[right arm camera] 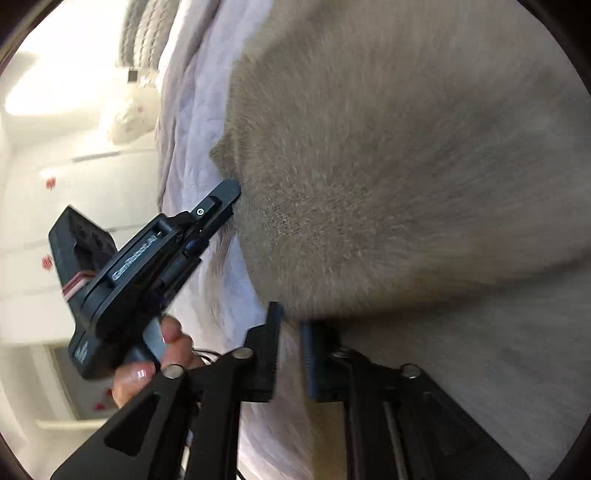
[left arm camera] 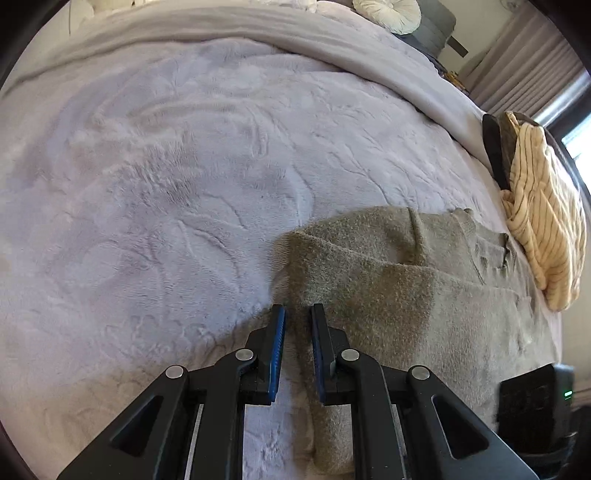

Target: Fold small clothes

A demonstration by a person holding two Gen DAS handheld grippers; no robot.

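Observation:
A fuzzy grey-olive garment (left arm camera: 388, 280) lies partly folded on the lavender blanket (left arm camera: 166, 166). My left gripper (left arm camera: 298, 314) is shut on its near left edge, the cloth pinched between the blue pads. In the right wrist view the same garment (right arm camera: 388, 166) fills most of the blurred frame. My right gripper (right arm camera: 291, 325) has its jaws narrow, with the garment's lower edge caught between them. The left gripper (right arm camera: 234, 192) shows there too, held by a hand (right arm camera: 166, 347), its tip at the garment's left edge.
A cream striped cloth (left arm camera: 543, 221) lies heaped by dark folded items (left arm camera: 496, 147) at the bed's right edge. A round pillow (left arm camera: 388, 14) sits at the head. A black device (left arm camera: 532, 406) is at lower right. A white plush toy (right arm camera: 133, 114) rests beyond the blanket (right arm camera: 195, 110).

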